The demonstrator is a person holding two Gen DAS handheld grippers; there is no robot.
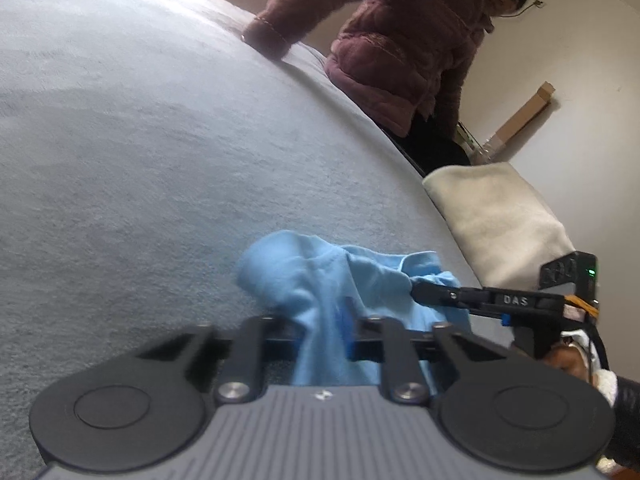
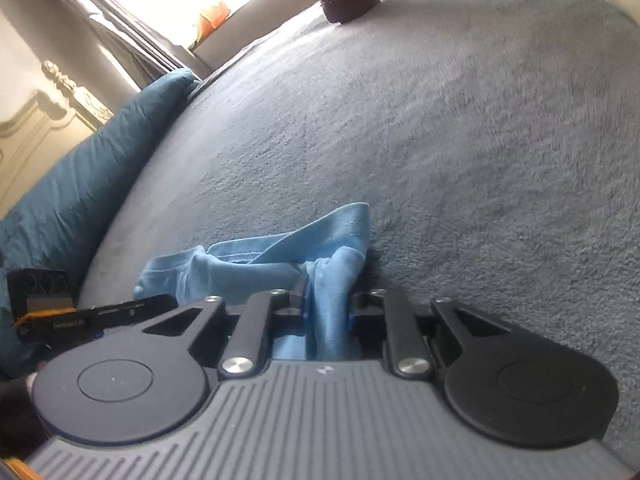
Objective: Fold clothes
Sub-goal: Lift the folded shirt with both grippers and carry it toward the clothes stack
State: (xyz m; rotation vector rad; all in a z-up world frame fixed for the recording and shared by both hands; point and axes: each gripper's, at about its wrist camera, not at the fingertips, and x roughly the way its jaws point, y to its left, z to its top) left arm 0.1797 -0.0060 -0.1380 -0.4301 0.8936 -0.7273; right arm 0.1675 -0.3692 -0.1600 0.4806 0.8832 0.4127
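Left wrist, surroundings: a person in a maroon fleece jacket leans a sleeve on the grey bed cover; a cream folded blanket lies at its right edge.
Left wrist, grip: your left gripper is clamped on the light blue garment; your right gripper bites it from the right.
Right wrist, surroundings: teal pillow left, window behind.
Right wrist, grip: your right gripper, angled down, pinches the bunched garment.
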